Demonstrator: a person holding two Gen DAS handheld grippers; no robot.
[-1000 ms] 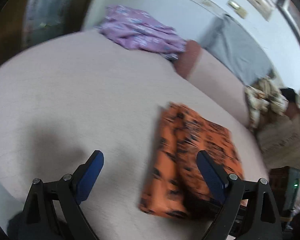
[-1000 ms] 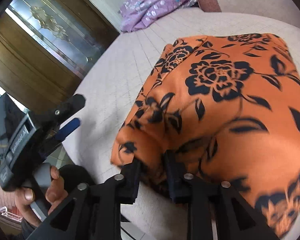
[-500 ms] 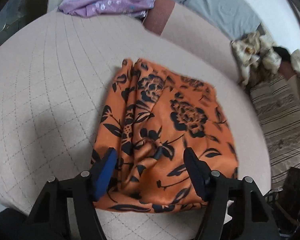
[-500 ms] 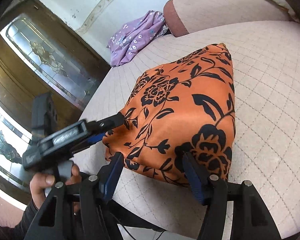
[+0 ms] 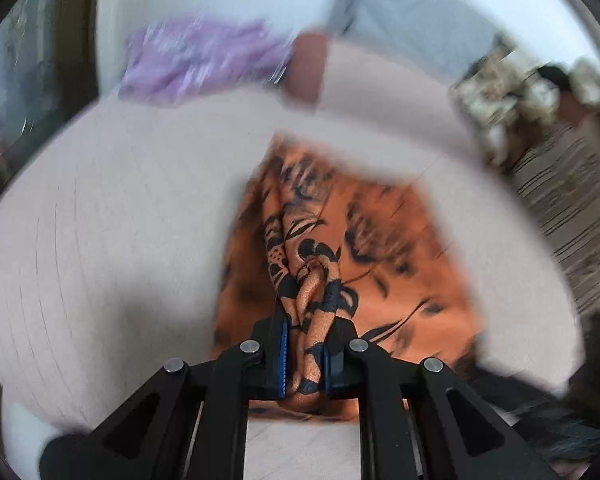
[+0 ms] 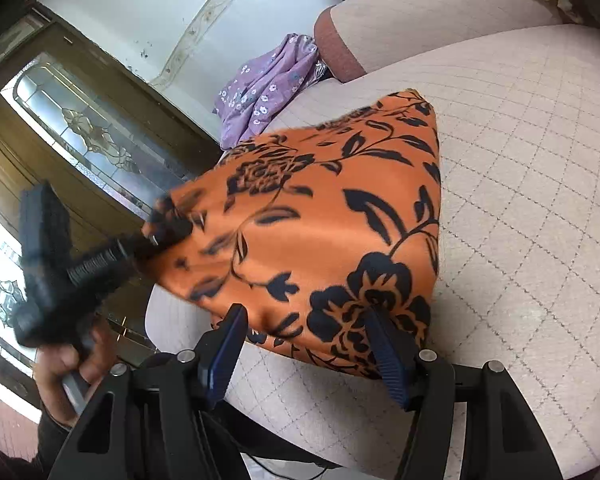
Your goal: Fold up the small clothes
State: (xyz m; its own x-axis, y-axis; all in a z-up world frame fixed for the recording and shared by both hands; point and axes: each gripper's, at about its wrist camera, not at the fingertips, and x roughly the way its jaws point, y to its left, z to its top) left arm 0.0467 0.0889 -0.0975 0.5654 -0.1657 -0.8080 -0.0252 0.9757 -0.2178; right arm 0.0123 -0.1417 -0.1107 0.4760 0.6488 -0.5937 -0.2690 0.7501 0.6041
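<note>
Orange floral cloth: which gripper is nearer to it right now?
Left. The left gripper has just closed, pinching the orange cloth at its edge; the right gripper stands open at the near edge, not gripping.

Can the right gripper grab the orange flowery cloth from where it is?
Probably yes. The right gripper is open, with the near edge of the orange flowery cloth lying right at its fingertips and nothing in between. The left gripper, whose jaws have just been closing, already pinches another edge, away to the side.
</note>
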